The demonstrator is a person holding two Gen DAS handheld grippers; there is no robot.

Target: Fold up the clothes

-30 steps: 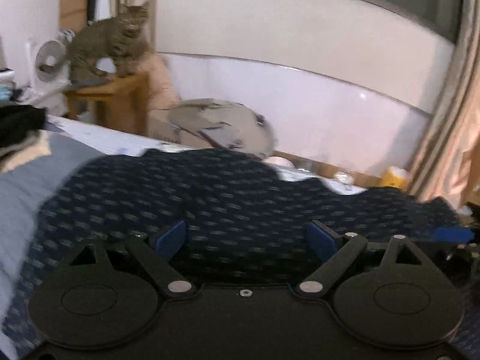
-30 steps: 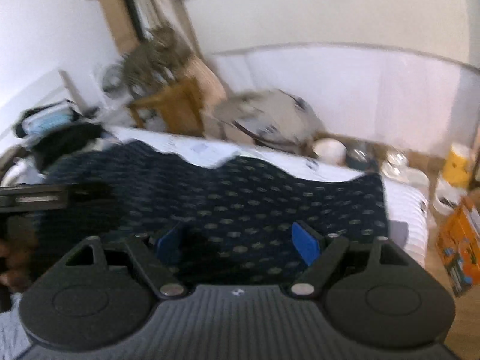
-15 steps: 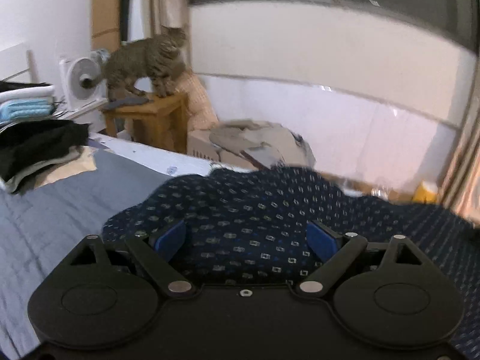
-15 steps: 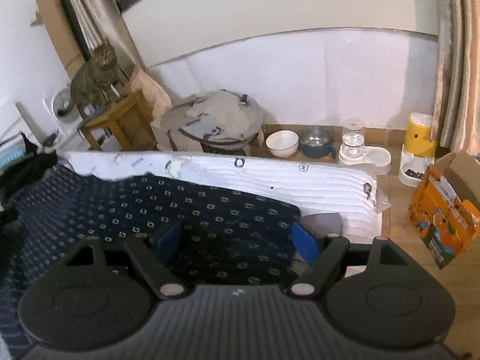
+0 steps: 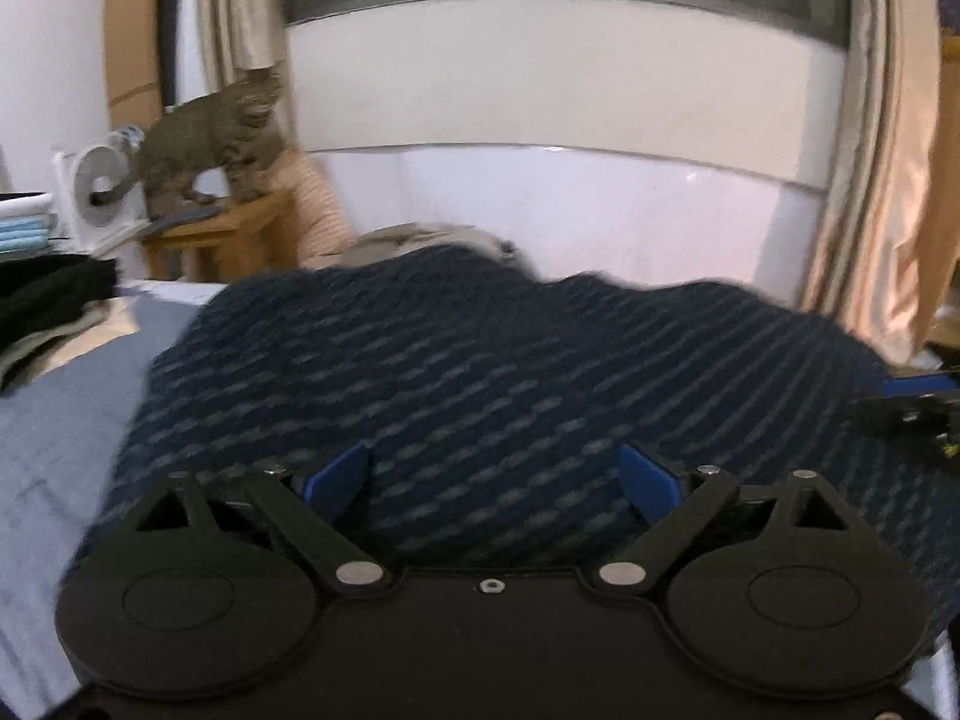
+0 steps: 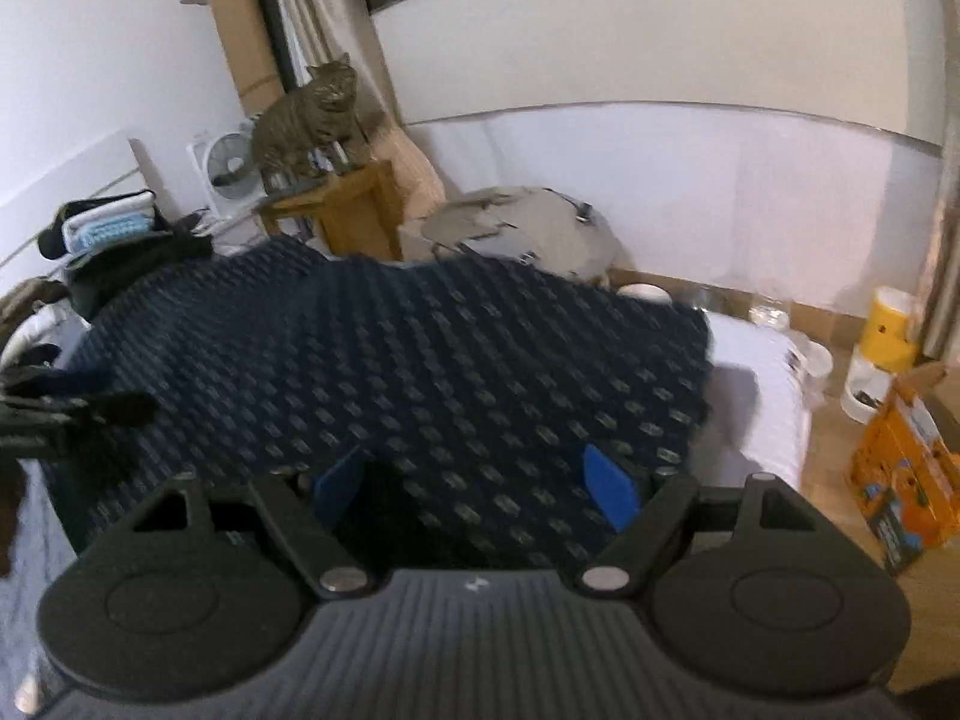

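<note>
A dark navy garment with a small pale pattern (image 5: 480, 372) spreads over the bed in front of both grippers and is blurred by motion. It also fills the middle of the right wrist view (image 6: 420, 372). My left gripper (image 5: 495, 480) has its blue fingers wide apart with cloth lying between them. My right gripper (image 6: 474, 486) is equally wide, with cloth between its fingers. Neither pinches the fabric visibly. The right gripper's tip shows at the right edge of the left wrist view (image 5: 912, 396).
A tabby cat (image 6: 312, 120) stands on a wooden side table (image 6: 342, 204) by a white fan (image 6: 225, 165). Folded clothes (image 5: 48, 300) are stacked at the left on the grey-blue bedsheet (image 5: 54, 432). Pet bowls, a yellow feeder (image 6: 888, 330) and an orange box (image 6: 906, 480) sit on the floor at right.
The garment has swung up and spread wider across both views, now motion-blurred. Both cameras have shifted; the cat has turned on its table. The fingers stay wide apart.
</note>
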